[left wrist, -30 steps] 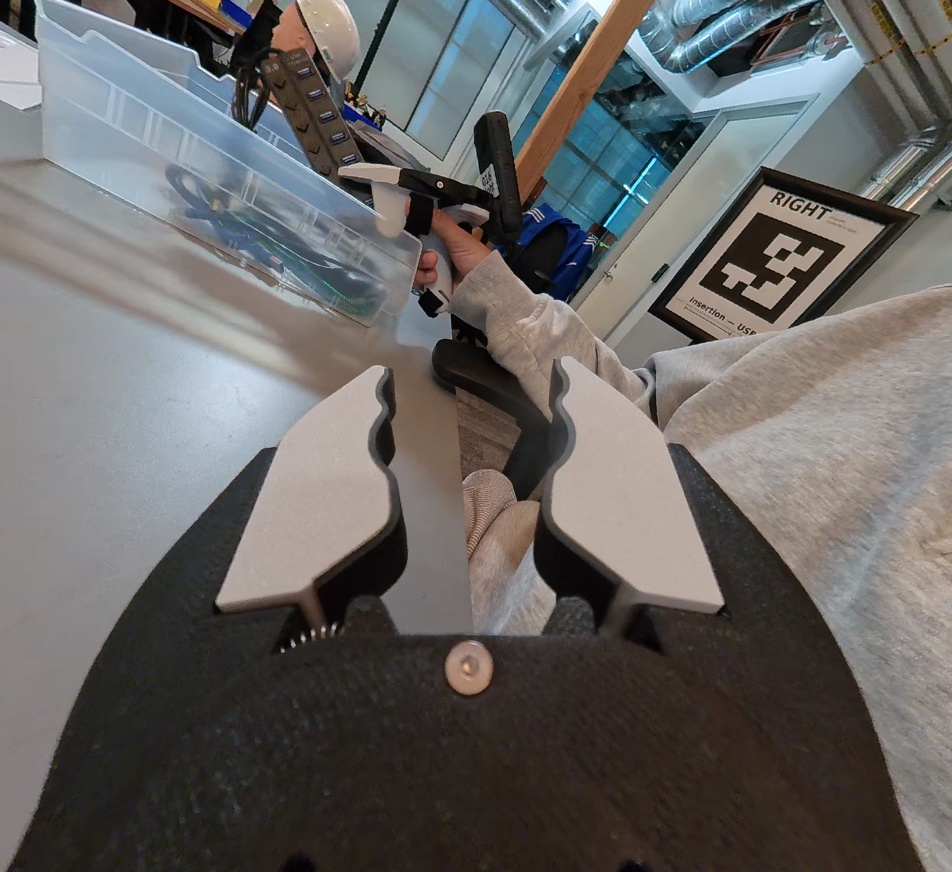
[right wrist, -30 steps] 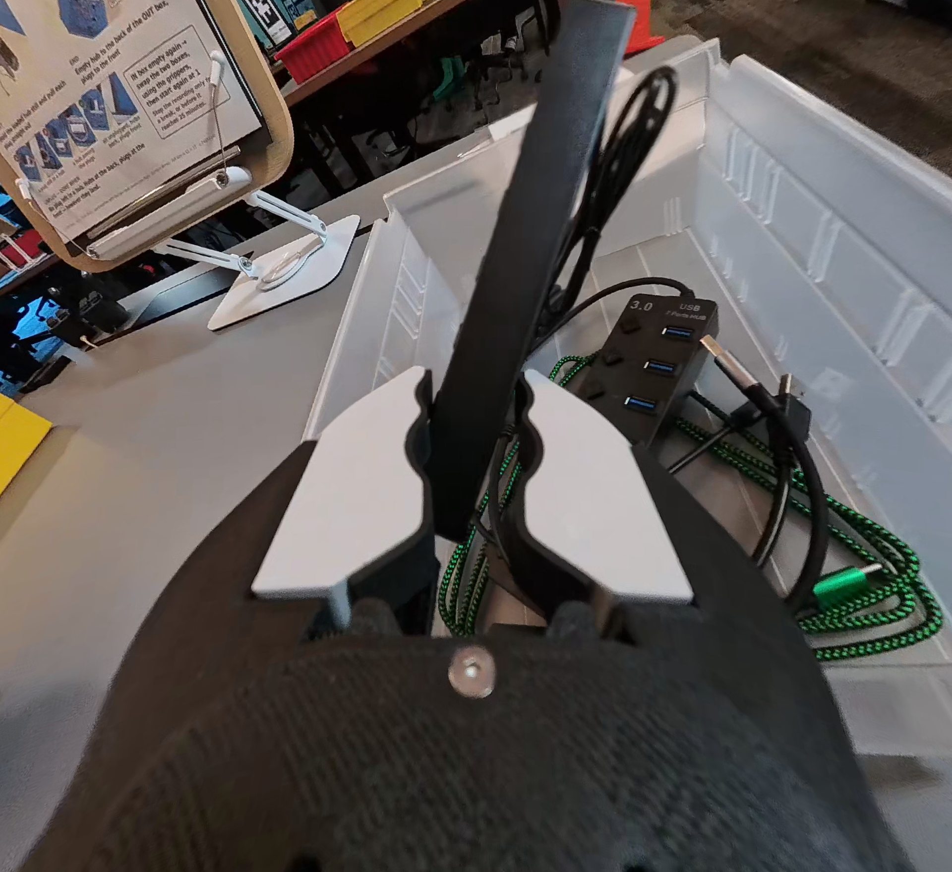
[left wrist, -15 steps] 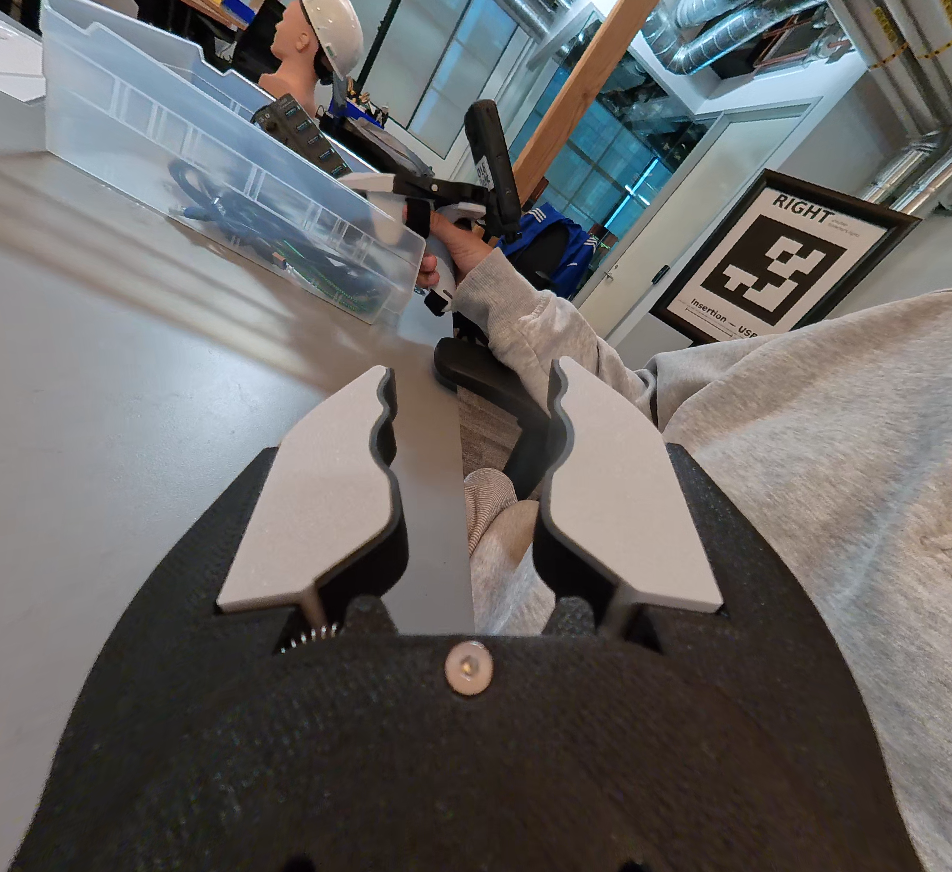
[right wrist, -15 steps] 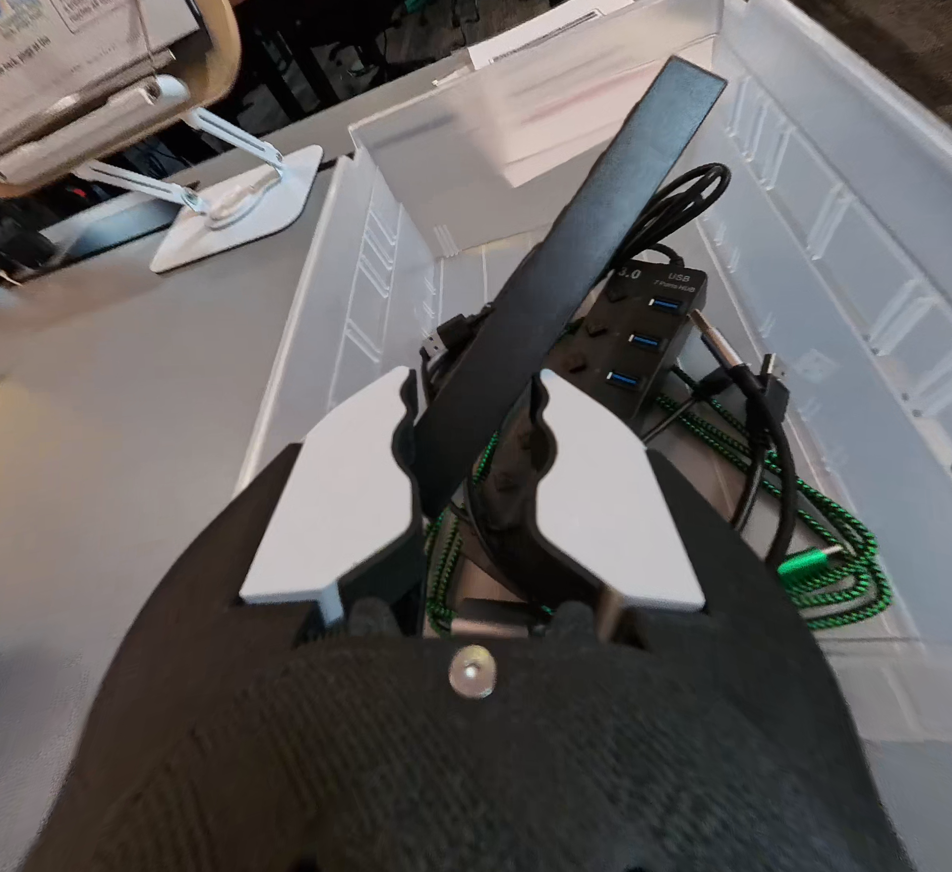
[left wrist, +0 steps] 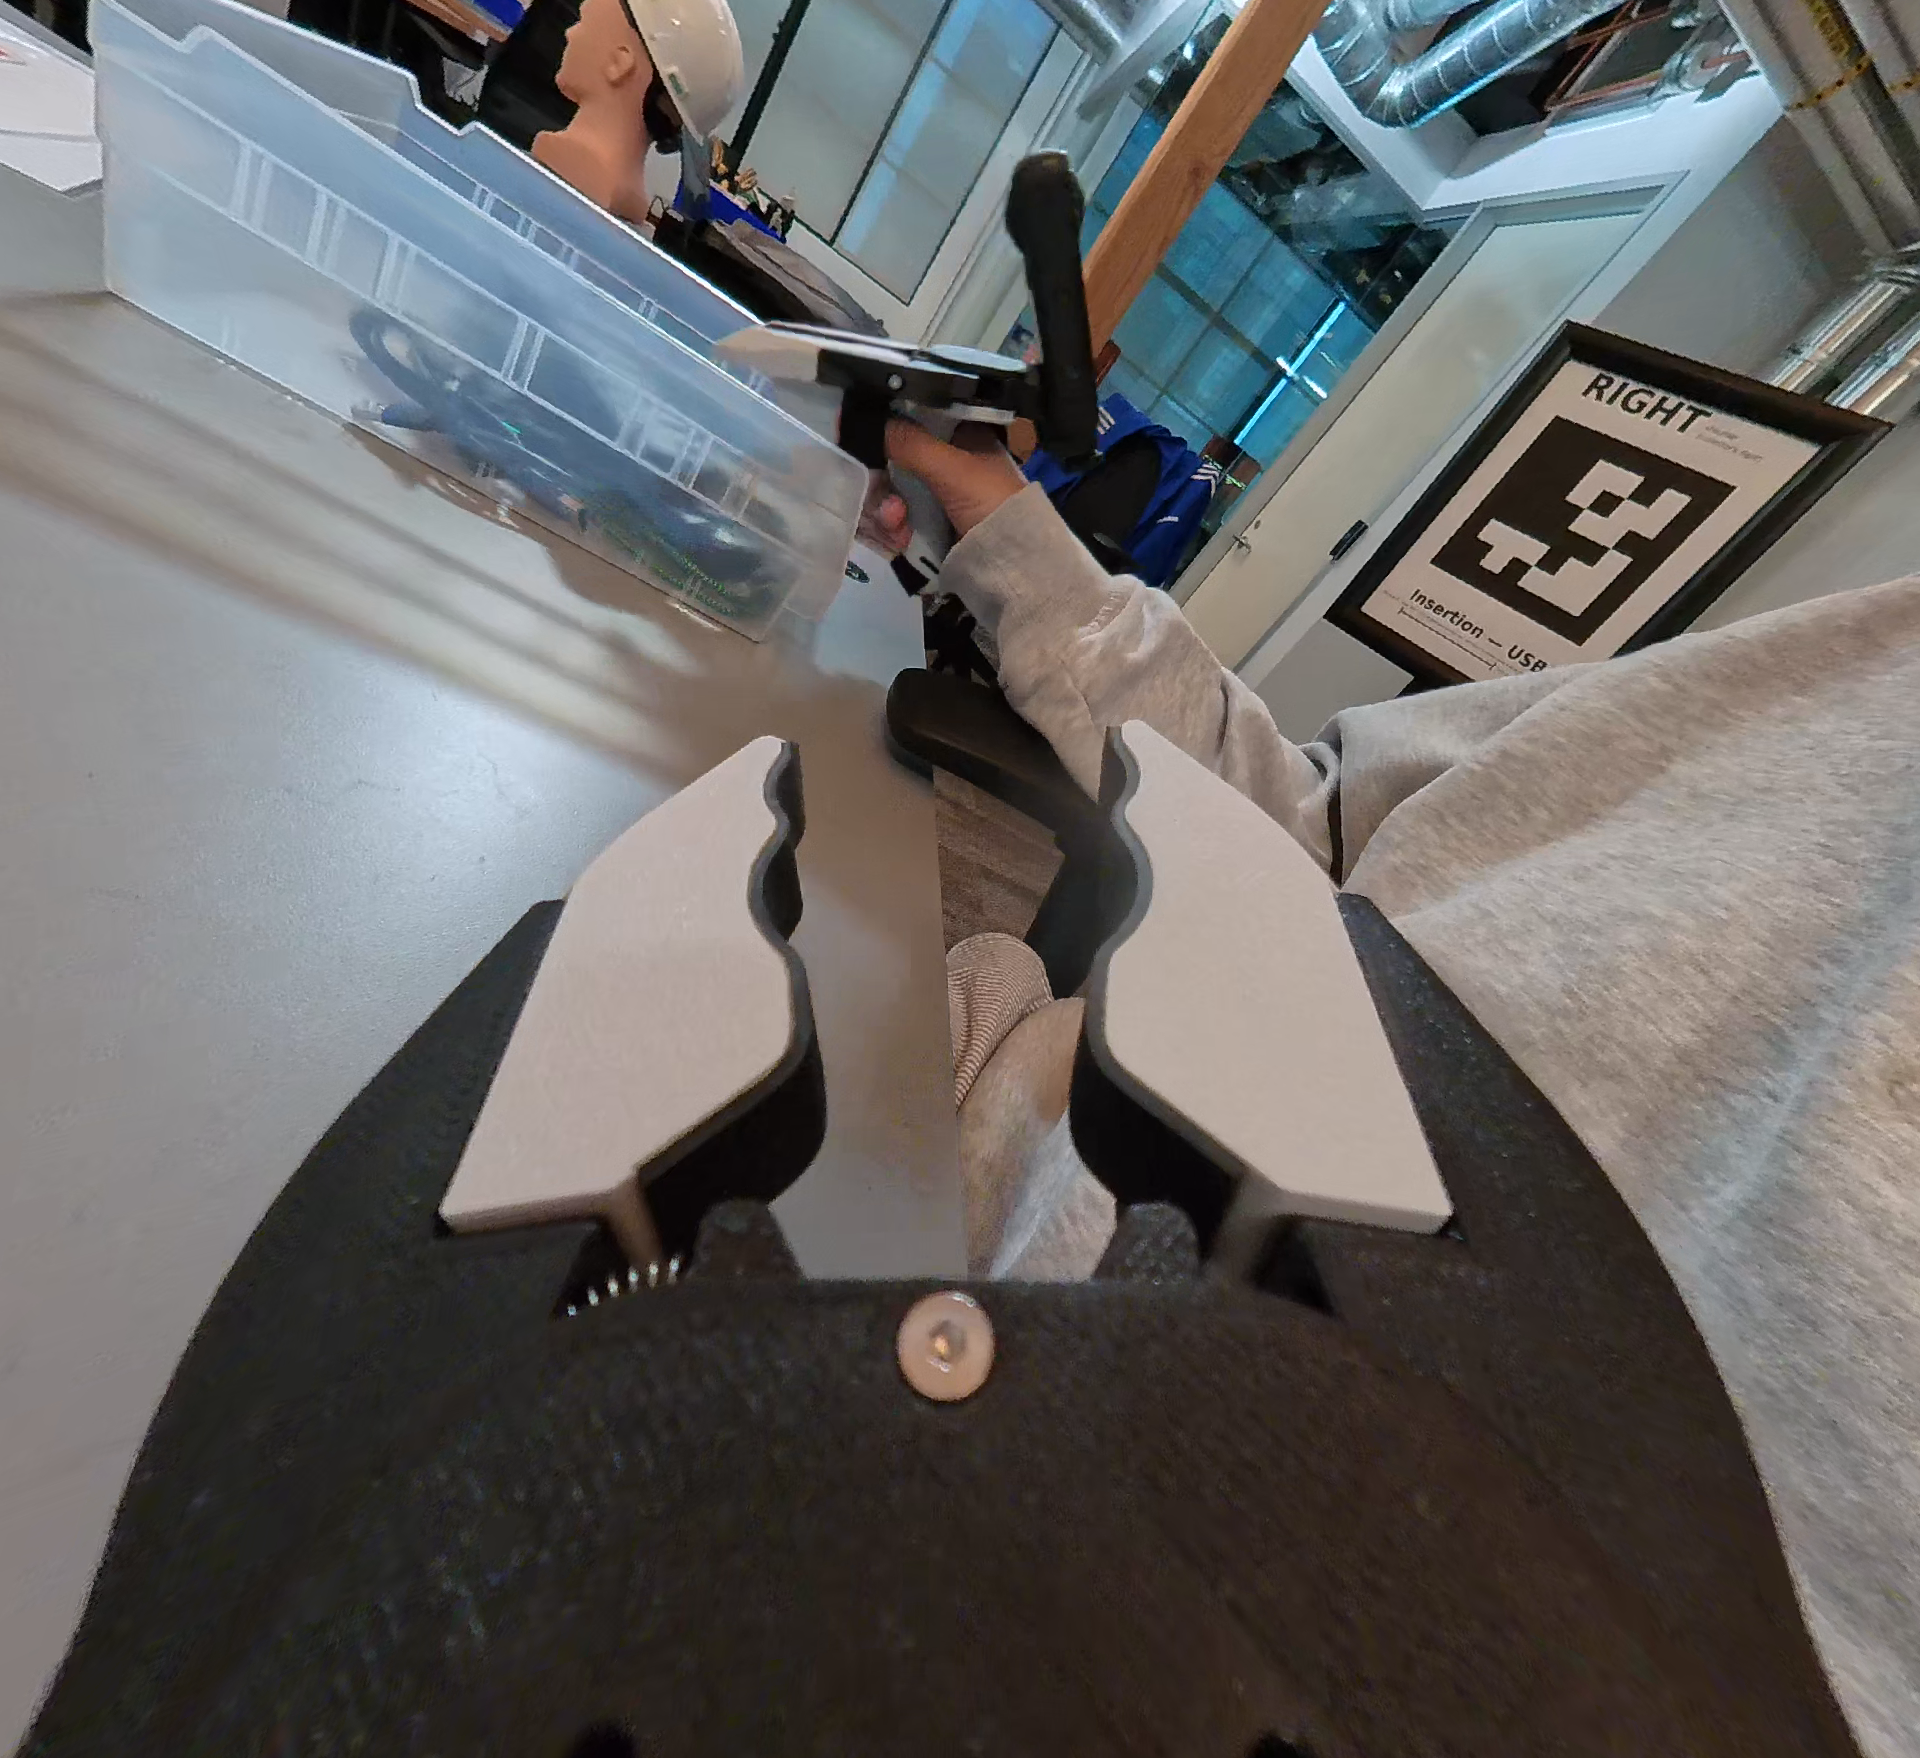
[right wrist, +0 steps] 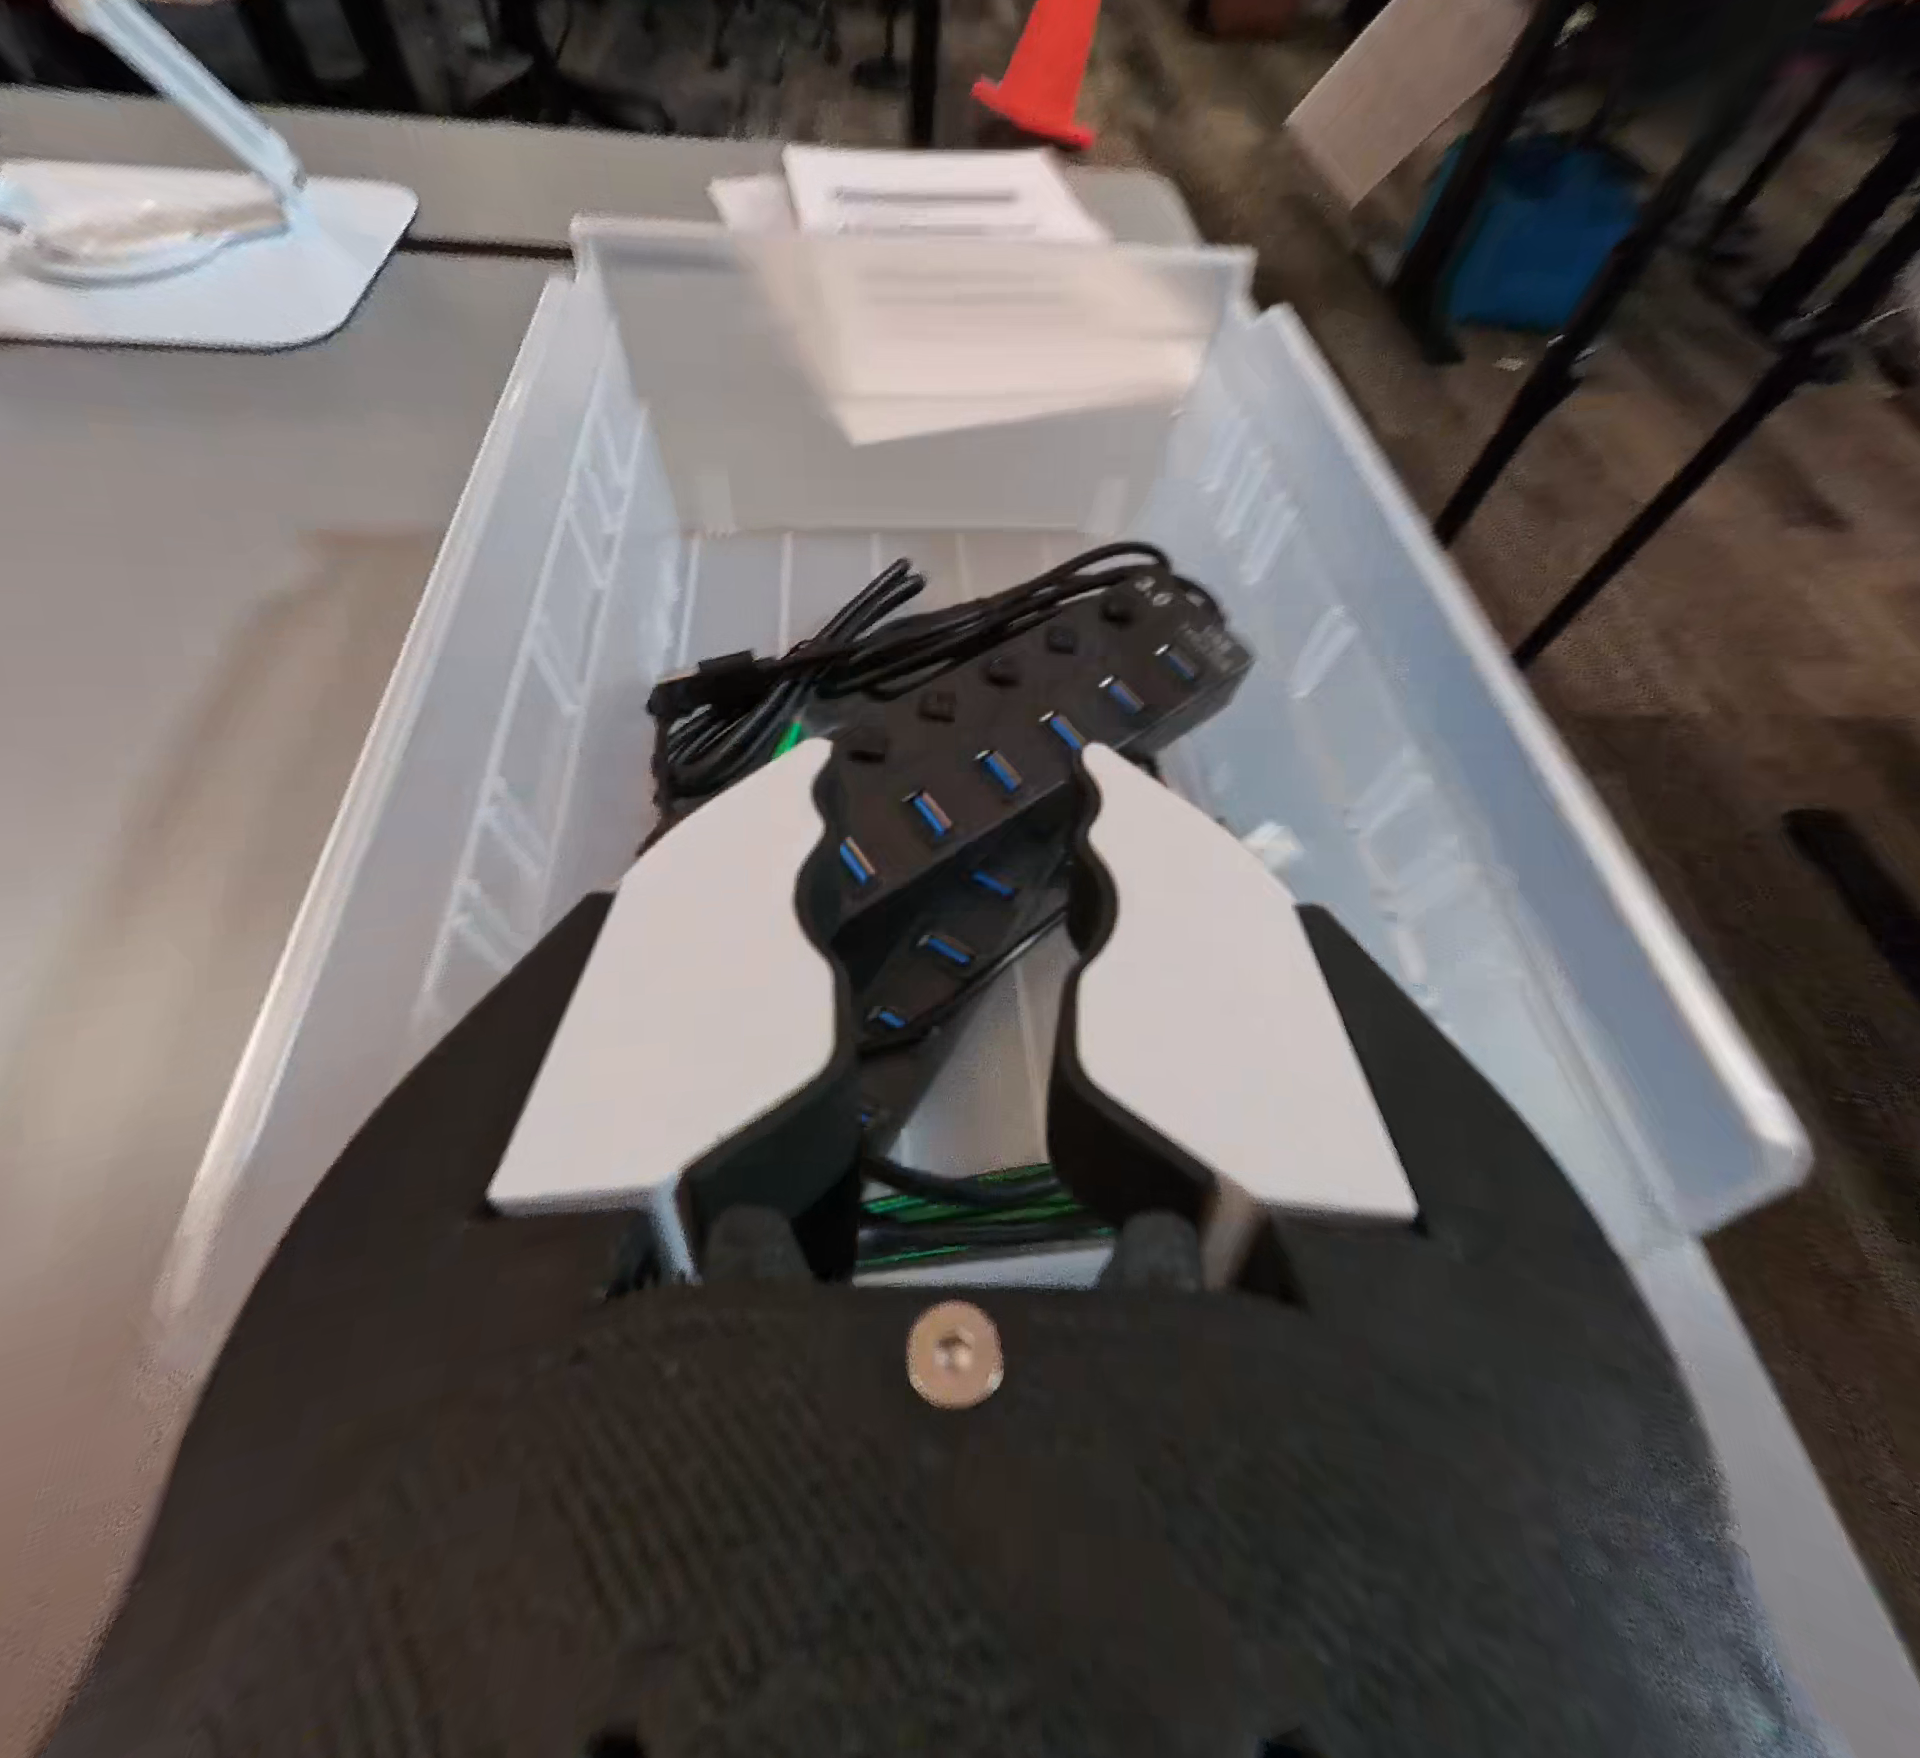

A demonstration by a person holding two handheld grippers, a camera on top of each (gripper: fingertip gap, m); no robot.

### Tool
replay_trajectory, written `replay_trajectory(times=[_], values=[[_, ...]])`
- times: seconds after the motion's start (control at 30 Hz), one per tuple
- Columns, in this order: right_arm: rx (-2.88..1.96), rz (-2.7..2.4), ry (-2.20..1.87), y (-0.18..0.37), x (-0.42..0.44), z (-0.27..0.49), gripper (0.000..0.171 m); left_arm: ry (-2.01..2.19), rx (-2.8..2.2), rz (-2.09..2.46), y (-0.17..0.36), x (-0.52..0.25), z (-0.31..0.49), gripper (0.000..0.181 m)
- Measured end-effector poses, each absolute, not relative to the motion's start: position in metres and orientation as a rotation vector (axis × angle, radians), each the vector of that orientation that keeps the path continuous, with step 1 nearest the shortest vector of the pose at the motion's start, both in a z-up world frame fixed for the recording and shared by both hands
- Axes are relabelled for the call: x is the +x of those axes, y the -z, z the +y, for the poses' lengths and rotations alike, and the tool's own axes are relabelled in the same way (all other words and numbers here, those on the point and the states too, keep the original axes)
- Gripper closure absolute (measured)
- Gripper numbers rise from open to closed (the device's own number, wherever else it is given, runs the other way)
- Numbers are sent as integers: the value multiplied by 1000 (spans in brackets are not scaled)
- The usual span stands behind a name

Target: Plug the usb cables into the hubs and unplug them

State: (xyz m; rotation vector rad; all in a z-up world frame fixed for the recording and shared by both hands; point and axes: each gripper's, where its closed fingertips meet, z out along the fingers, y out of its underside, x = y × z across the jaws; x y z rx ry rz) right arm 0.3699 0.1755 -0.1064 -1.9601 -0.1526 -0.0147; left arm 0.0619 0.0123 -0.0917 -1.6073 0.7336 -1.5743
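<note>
A long black USB hub [right wrist: 1049, 732] with blue ports lies in the clear plastic bin [right wrist: 1455, 773], across a second black hub [right wrist: 951, 945]. A coiled black cable [right wrist: 790, 680] lies at its left, and a green braided cable [right wrist: 966, 1209] lies under the hubs. My right gripper [right wrist: 954, 758] hovers open just above the hubs and holds nothing. It also shows in the left wrist view [left wrist: 758, 347] over the bin's near end [left wrist: 312, 181]. My left gripper [left wrist: 951, 763] is open and empty at the grey table's edge [left wrist: 260, 877].
Papers [right wrist: 935, 202] and a white stand base [right wrist: 187, 254] lie beyond the bin. An orange cone [right wrist: 1060, 15] stands on the floor. A mannequin head with a white helmet [left wrist: 655, 56], a framed marker sign [left wrist: 1590, 524] and a chair armrest [left wrist: 966, 742] are nearby.
My right gripper lowered the long hub from upright into the bin, laid it across the other hub and opened off it. My left gripper stayed still.
</note>
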Motion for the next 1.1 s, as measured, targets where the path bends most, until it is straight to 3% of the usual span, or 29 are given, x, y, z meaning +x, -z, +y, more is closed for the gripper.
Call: replay_trajectory(times=[0.03,0.23,0.43,0.6,1.1], values=[[-1932,-132,30,99,377,174,132,1574,-1608,733,92,62,13,124],[-1801,19,128,70,433,161,134,1572,-1609,725,92,61,14,125],[-1796,208,120,83,488,152,130,1573,-1611,723,92,61,14,125],[-1890,211,91,111,490,159,125,1572,-1614,727,93,62,14,125],[-1957,210,48,133,489,164,131,1573,-1614,728,93,62,13,125]])
